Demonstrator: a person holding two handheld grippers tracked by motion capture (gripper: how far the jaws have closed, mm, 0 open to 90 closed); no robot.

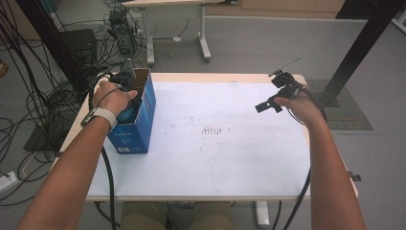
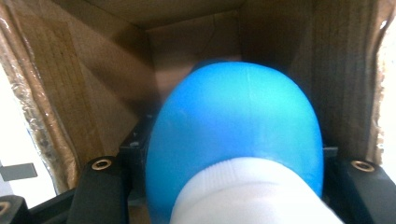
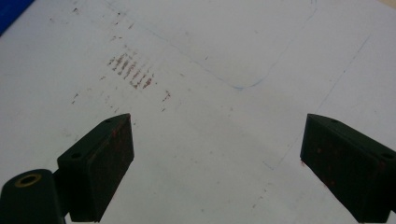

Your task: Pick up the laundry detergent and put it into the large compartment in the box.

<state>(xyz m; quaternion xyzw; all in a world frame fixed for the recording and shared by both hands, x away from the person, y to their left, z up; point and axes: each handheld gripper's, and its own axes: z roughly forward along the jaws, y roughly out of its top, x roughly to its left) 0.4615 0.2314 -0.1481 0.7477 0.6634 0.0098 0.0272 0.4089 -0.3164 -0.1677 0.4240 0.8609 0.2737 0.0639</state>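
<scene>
High view: the left gripper [image 1: 125, 93] reaches into an open blue box [image 1: 143, 120] standing at the left edge of the white surface [image 1: 215, 158]; the right gripper [image 1: 277, 98] hovers apart.

Left gripper view: its fingers clamp a blue ball [image 2: 238, 135] inside the cardboard-lined box.

Right gripper view: fingers [image 3: 100, 163] spread wide, holding nothing.

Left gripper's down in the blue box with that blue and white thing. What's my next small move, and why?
Probably lift the left gripper straight up. Its jaws look shut on the blue and white object, which sits deep between the cardboard walls of the blue box, so a tilted pull might snag. The right gripper hangs open over the table, free to steady the box.
</scene>
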